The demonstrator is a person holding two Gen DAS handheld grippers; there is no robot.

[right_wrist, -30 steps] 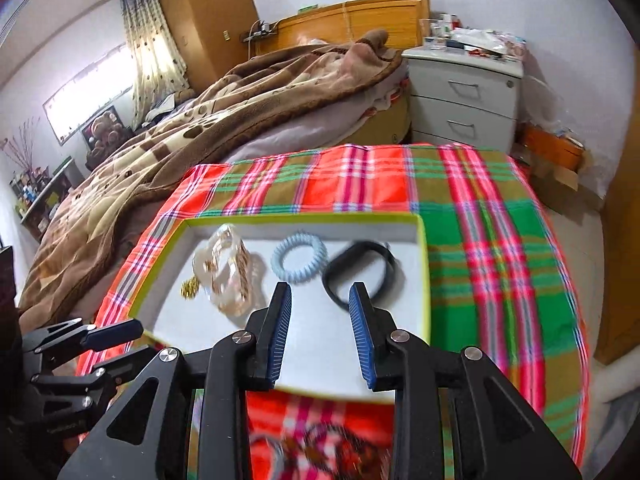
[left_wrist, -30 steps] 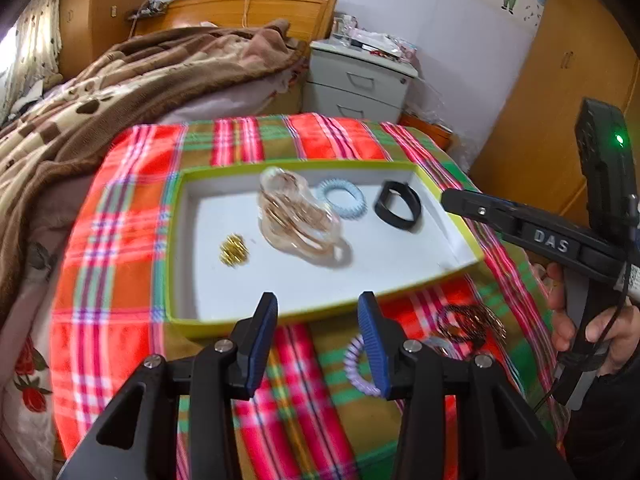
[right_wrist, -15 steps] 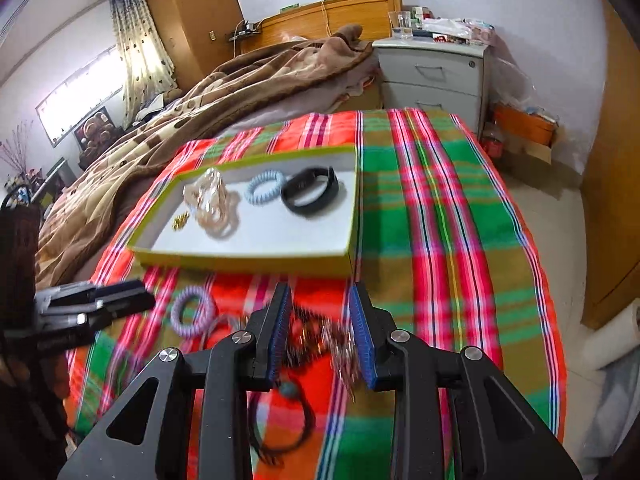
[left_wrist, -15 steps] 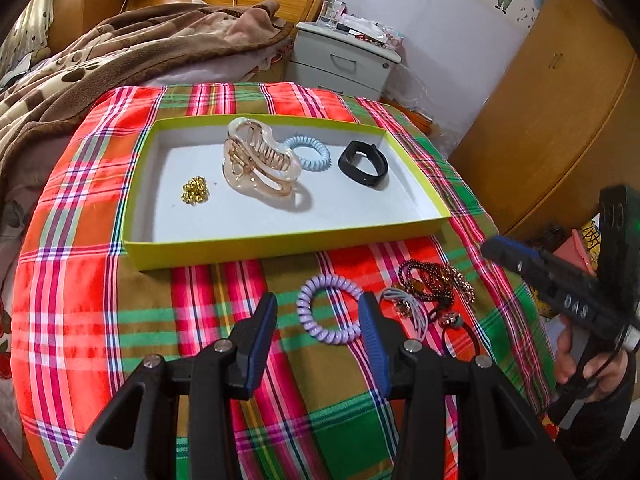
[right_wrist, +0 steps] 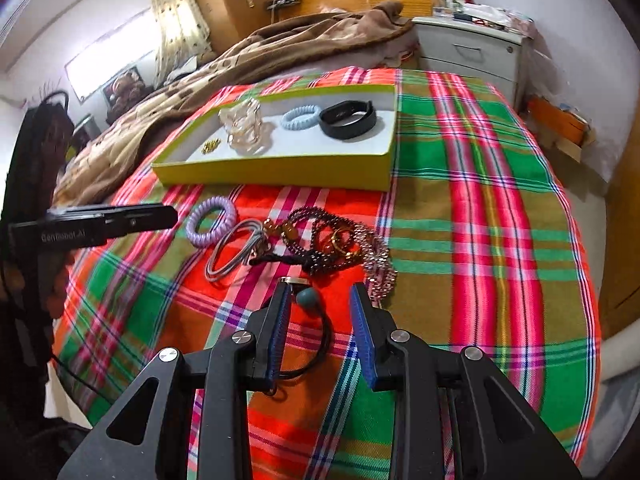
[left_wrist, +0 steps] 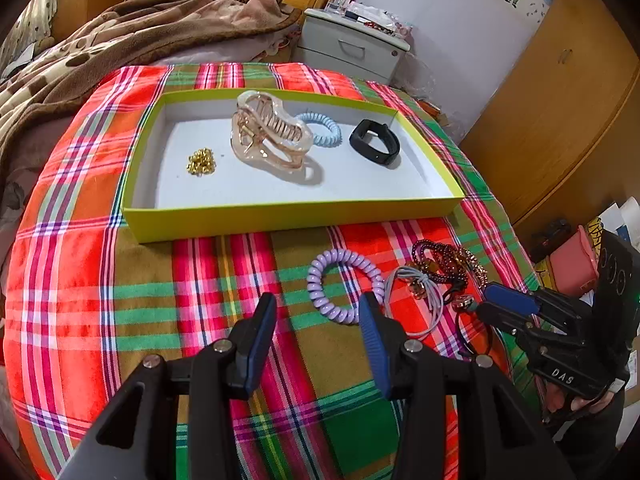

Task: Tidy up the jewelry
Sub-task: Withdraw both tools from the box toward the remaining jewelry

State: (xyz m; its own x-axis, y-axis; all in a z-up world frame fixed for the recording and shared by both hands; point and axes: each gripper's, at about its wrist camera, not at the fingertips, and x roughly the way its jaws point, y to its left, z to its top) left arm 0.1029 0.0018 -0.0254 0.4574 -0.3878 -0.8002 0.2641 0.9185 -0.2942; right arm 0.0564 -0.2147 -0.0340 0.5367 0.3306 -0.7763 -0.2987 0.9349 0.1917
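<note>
Step in hand: you are closing in on the loose jewelry heap to pick a piece for the shallow yellow-green cardboard tray [left_wrist: 288, 214] with the white floor.
Right hand-held gripper [right_wrist: 320, 300]: released, nothing clamped; a black cord loop with a teal bead [right_wrist: 307, 299] lies on the plaid cloth between and just below its pads.
Left hand-held gripper [left_wrist: 316, 312]: released and empty; the lilac spiral coil hair tie [left_wrist: 344, 286] lies just ahead of its right pad.
Target heap: the dark beaded bracelets [right_wrist: 336, 240] and grey elastic bands [right_wrist: 236, 248] are tangled just ahead of your right pads.
Tray: well ahead of both.
Advice: lower straight over the bead and pinch only the cord; the tangle will likely drag neighbours, so lift slowly.
</note>
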